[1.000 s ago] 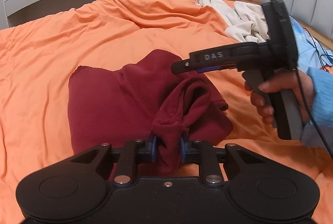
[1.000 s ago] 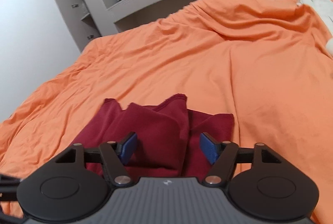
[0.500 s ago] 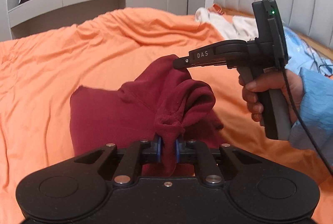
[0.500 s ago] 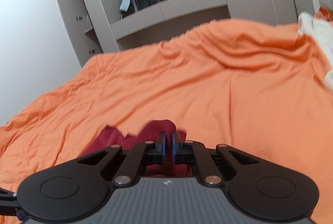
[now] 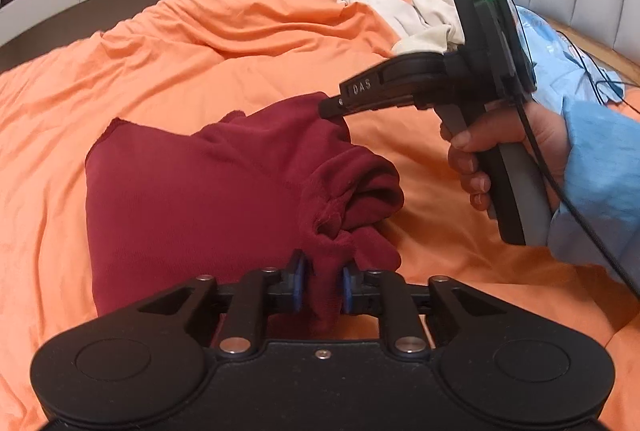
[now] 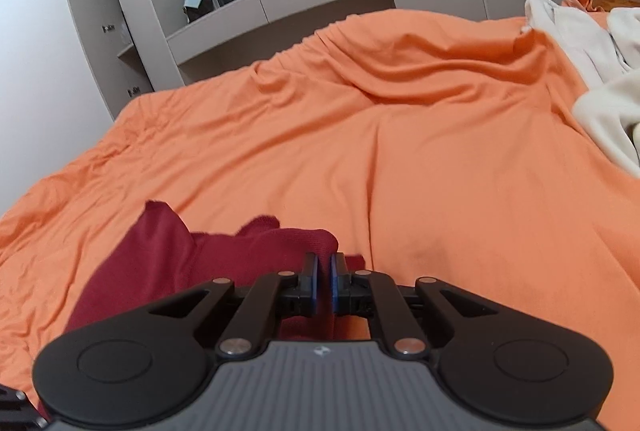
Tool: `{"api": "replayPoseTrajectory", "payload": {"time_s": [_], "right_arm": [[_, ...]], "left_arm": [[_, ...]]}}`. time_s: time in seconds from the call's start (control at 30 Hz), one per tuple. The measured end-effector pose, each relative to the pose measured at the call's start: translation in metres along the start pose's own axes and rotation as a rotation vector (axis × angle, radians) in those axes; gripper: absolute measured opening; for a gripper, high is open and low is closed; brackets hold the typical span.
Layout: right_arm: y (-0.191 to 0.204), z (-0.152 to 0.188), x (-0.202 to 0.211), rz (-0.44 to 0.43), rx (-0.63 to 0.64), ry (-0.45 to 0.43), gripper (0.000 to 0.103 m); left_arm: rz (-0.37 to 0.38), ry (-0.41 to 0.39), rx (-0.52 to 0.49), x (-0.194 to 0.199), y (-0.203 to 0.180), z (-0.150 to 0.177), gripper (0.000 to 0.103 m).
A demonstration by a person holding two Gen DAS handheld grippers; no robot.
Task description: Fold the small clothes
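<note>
Change since earlier frame: right gripper (image 6: pixel 323 281), whose jaws stood wide over the maroon garment (image 5: pixel 208 199), closed on its far corner and lifted it; the left gripper (image 5: pixel 322 285) kept its pinch on the near bunch, its jaws having just eased a little wider with cloth between them.
Garment location: maroon garment lay on the bed's orange bedsheet (image 5: pixel 200 71), mostly flat to the left, two right-hand corners raised off the bed.
Left gripper state: jaws narrow, pads pressing a thick gathered wad of the hem.
Right gripper state: jaws nearly together, clamped on a thin fold of maroon cloth; the left wrist view showed its tip (image 5: pixel 332 107) at the garment's raised far corner.
Hand: the person's right hand (image 5: pixel 500 151), in a light blue sleeve, gripped the handle.
Handling judgement: light, soft, limp knit; likely to sag and bunch between the two holds, not slippery, not fragile.
Where to hold: corners or hem edges, one layer-pair per gripper, kept taut between them so the fold lands straight.
Risk: the left wad looked bulky and could slip if the jaws loosened further.
Other items: cream clothes (image 5: pixel 404 15) lay well apart near the headboard.
</note>
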State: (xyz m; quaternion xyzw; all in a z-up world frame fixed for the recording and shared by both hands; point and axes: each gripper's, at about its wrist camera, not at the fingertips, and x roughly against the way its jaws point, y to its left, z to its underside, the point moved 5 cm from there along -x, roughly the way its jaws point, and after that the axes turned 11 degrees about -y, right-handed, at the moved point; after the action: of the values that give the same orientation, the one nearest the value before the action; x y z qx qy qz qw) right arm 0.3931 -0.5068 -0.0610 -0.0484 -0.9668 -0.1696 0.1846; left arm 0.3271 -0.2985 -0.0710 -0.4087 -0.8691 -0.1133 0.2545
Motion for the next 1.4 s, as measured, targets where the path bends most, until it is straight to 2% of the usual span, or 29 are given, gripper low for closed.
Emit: {"api": "replayPoseTrajectory", "payload": {"time_s": [0.03, 0.13, 0.17, 0.2, 0.3, 0.33, 0.4, 0.5, 0.7, 0.8, 1.03, 1.23, 1.4], "right_arm": [[0.001, 0.001, 0.0, 0.004, 0.006, 0.0, 0.009], [0.005, 0.0, 0.003, 0.019, 0.026, -0.006, 0.016], [0.007, -0.001, 0.006, 0.021, 0.034, -0.008, 0.02], [0.009, -0.002, 0.008, 0.021, 0.042, -0.009, 0.032], [0.014, -0.005, 0.017, 0.022, 0.068, -0.018, 0.06], [0.016, -0.005, 0.02, 0.021, 0.075, -0.017, 0.064], [0.021, -0.004, 0.027, 0.013, 0.084, -0.018, 0.079], [0.029, -0.002, 0.037, -0.002, 0.101, -0.021, 0.092], [0.046, 0.002, 0.053, -0.032, 0.111, 0.0, 0.103], [0.056, 0.004, 0.062, -0.042, 0.102, 0.007, 0.103], [0.083, 0.02, 0.078, -0.046, 0.125, 0.026, 0.103], [0.103, 0.04, 0.085, -0.029, 0.214, 0.017, 0.103], [0.099, 0.056, 0.092, 0.049, 0.301, 0.024, 0.103]], "left_arm": [[0.003, 0.008, 0.017, 0.0, 0.001, 0.0, 0.025], [0.015, 0.023, 0.075, 0.002, 0.007, -0.001, 0.038], [0.019, 0.026, 0.097, 0.003, 0.008, -0.002, 0.048], [0.019, 0.028, 0.124, 0.004, 0.011, -0.002, 0.059], [0.015, 0.02, 0.186, 0.011, 0.017, -0.004, 0.074], [0.013, 0.016, 0.2, 0.015, 0.019, -0.005, 0.077], [0.0, 0.002, 0.222, 0.023, 0.023, -0.007, 0.086], [-0.043, -0.02, 0.243, 0.037, 0.033, -0.009, 0.098], [-0.203, -0.032, 0.299, 0.059, 0.07, -0.007, 0.102], [-0.295, -0.011, 0.341, 0.062, 0.092, -0.002, 0.102], [-0.416, 0.011, 0.412, 0.066, 0.131, 0.014, 0.102], [-0.43, 0.031, 0.472, 0.061, 0.142, 0.027, 0.102], [-0.419, 0.034, 0.467, 0.052, 0.137, 0.032, 0.102]]}}
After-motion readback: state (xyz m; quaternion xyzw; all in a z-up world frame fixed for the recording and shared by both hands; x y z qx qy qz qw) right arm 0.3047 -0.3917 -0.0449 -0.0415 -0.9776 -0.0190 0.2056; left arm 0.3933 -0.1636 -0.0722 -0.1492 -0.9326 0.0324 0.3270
